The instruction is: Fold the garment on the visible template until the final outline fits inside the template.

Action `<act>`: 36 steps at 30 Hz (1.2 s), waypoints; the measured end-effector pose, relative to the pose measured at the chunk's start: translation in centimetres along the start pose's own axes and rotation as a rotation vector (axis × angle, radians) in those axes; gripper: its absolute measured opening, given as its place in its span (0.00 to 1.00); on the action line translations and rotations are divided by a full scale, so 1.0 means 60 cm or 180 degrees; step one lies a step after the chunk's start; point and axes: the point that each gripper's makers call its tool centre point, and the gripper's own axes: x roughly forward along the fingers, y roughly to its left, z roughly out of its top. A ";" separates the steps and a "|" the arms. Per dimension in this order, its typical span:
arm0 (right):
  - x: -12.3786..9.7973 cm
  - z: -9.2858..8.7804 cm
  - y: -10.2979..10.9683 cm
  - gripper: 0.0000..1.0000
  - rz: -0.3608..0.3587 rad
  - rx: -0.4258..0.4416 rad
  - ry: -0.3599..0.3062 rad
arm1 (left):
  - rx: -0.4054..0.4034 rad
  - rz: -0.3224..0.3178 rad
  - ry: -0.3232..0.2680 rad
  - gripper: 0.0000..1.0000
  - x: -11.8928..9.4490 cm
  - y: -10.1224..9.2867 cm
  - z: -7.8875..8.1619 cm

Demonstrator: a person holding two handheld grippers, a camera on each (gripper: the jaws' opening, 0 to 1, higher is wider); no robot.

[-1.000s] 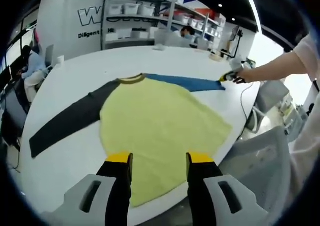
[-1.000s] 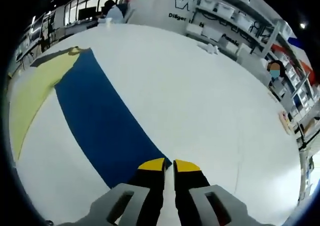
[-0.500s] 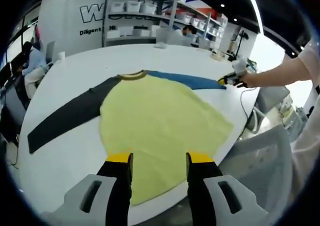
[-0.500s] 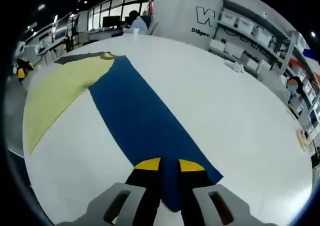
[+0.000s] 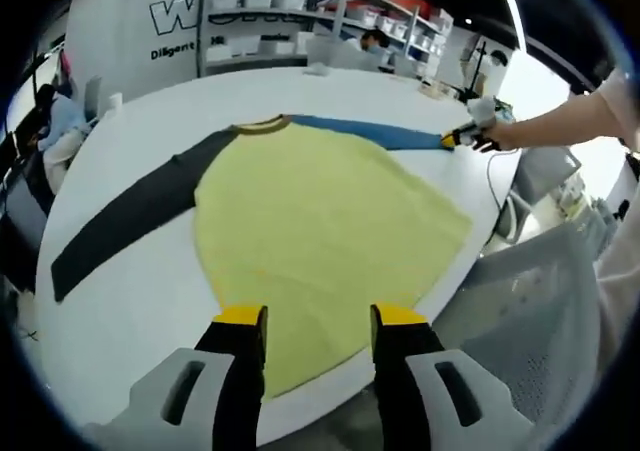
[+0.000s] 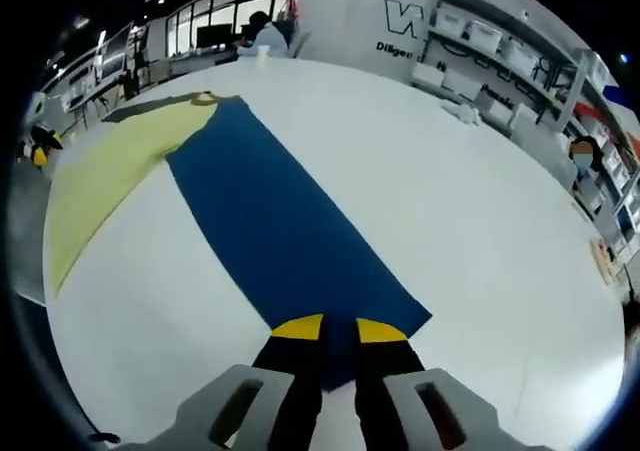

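Observation:
A long-sleeved shirt lies flat on the white table (image 5: 120,301). Its body (image 5: 320,231) is yellow, one sleeve (image 5: 125,221) is dark grey and the other sleeve (image 6: 280,236) is blue. My left gripper (image 5: 319,318) is open and hovers above the yellow hem near the table's edge, holding nothing. My right gripper (image 6: 338,329) sits on the blue sleeve's cuff with its jaws close together and blue cloth between them. In the left gripper view, that right gripper (image 5: 462,136) is in a person's hand at the far end of the blue sleeve (image 5: 370,131).
Shelves with white bins (image 5: 270,21) stand behind the table, and people sit at desks at the far left (image 5: 55,121). A grey chair (image 5: 545,301) stands just past the table's rounded edge on the right. Small items (image 6: 465,111) lie far across the table.
My right gripper moved from the cuff's edge onto the cuff, and cloth now shows between its jaws. The left gripper's view shifted slightly. The shirt lies as before.

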 end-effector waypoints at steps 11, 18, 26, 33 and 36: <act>-0.051 0.075 0.180 0.10 0.0611 -0.0546 -0.0634 | 0.0220 0.0074 0.0331 0.36 0.018 0.030 -0.044; -0.078 0.079 0.347 0.12 0.1253 -0.0975 -0.0830 | 0.0572 -0.0086 0.0410 0.35 0.019 0.032 -0.061; -0.113 0.062 0.471 0.17 0.1841 -0.1390 -0.0856 | 0.0978 -0.0282 0.0473 0.35 0.024 0.027 -0.077; -0.127 0.033 0.530 0.19 0.2075 -0.1818 -0.0717 | 0.1330 -0.0380 0.0618 0.31 0.027 0.018 -0.098; -0.126 0.022 0.539 0.19 0.2089 -0.1921 -0.0656 | 0.1341 -0.0392 0.0585 0.30 0.028 0.021 -0.096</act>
